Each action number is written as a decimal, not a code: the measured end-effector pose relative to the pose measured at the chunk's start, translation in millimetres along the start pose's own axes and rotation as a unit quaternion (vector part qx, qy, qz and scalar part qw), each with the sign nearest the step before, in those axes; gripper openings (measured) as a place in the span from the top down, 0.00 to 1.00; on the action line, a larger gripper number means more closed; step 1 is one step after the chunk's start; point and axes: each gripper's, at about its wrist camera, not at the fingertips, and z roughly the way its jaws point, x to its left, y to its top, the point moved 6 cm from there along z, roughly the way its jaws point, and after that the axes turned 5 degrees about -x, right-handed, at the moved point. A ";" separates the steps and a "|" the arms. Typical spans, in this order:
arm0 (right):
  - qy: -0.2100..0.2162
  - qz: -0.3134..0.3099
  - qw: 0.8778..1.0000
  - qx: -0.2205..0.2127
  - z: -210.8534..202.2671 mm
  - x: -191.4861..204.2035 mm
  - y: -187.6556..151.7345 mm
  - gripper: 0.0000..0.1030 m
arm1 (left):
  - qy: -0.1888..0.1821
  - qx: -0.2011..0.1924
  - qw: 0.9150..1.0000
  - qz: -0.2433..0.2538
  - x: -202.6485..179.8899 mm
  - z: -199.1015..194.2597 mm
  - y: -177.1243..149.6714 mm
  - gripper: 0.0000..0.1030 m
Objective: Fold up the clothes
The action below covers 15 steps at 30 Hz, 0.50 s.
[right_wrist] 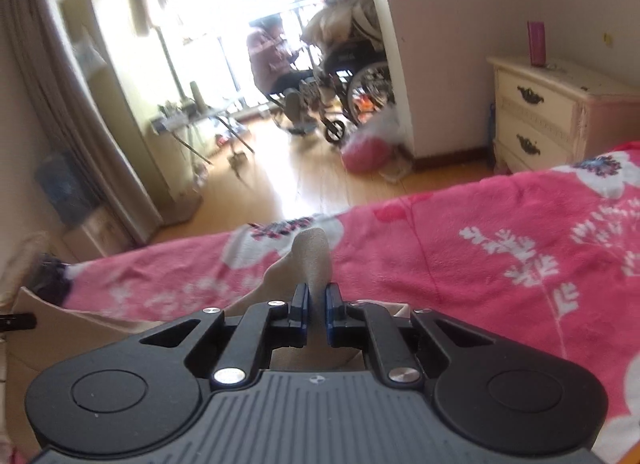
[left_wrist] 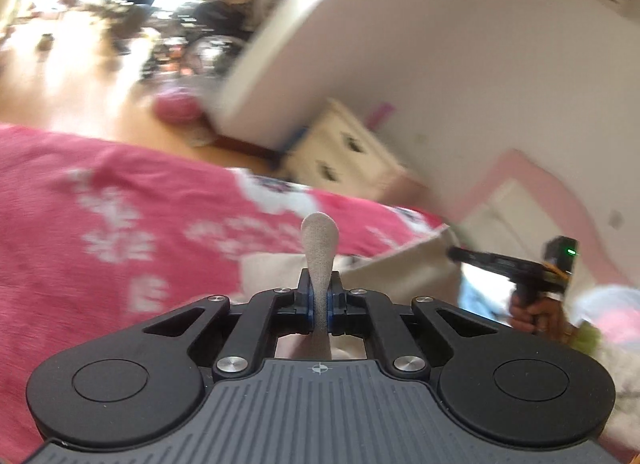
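I am clamping my left jaws (left_wrist: 319, 306) on a pinch of the beige garment (left_wrist: 319, 240), and my right jaws (right_wrist: 316, 310) are gripping another fold of it. The cloth is hanging between them over the pink floral bedspread (right_wrist: 480, 232); my own housings are hiding most of it. The left view is blurring badly, so the bedside cabinet (right_wrist: 536, 112) is reading clearly only from the right.

Black left gripper (left_wrist: 319, 306) — blue pads, silver screws, ribbed grey housing.
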 end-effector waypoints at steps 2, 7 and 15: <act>0.015 0.001 1.000 -0.013 -33.1 2.9 -3.6 0.92 | -0.033 0.024 0.999 0.018 -22.0 -4.4 -9.9 0.97; 0.012 0.004 1.000 -0.011 -110.2 -1.7 -30.8 0.93 | -0.110 0.110 0.986 0.061 -69.5 -11.6 -47.8 0.97; -0.128 -0.022 0.989 0.066 -177.0 -32.9 -96.2 0.94 | -0.221 0.274 0.932 0.083 -116.9 -2.8 -144.7 0.97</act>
